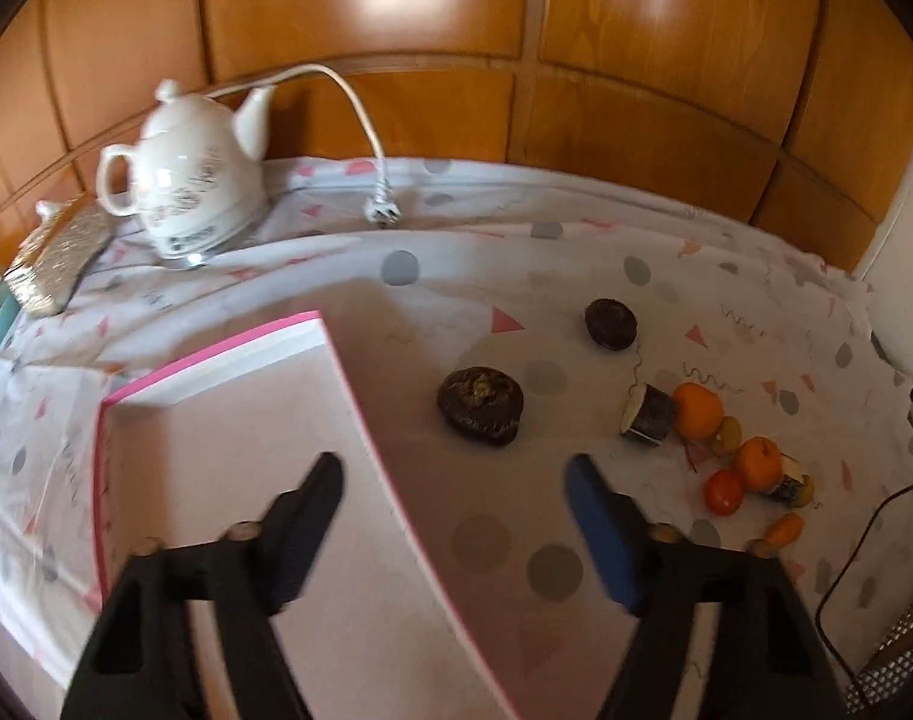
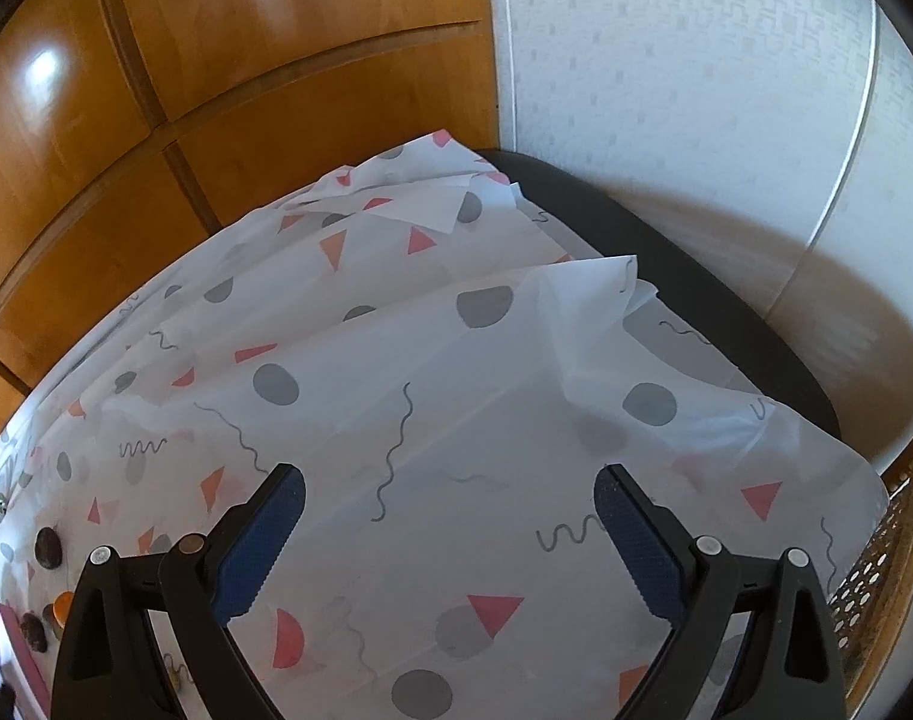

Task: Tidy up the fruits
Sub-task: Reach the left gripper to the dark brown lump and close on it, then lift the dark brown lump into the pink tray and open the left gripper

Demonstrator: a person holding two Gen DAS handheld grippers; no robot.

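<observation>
In the left wrist view my left gripper point(image 1: 456, 474) is open and empty, hovering over the right edge of a shallow pink-rimmed box point(image 1: 216, 420). A dark brown fruit point(image 1: 480, 403) lies just beyond the fingertips, a second one point(image 1: 610, 324) farther back. To the right lies a cluster: two orange fruits point(image 1: 697, 410), a red one point(image 1: 724, 492), a cut dark piece point(image 1: 647, 414) and small yellowish pieces. In the right wrist view my right gripper point(image 2: 450, 492) is open and empty above bare patterned cloth point(image 2: 456, 396); dark fruits point(image 2: 47, 546) show small at the far left.
A white electric kettle point(image 1: 192, 168) with its cord and plug point(image 1: 382, 213) stands at the back left, beside a glittery gold item point(image 1: 54, 258). Wooden panels back the table. A dark table edge point(image 2: 696, 276), a white wall and a wicker item point(image 2: 894, 516) lie right.
</observation>
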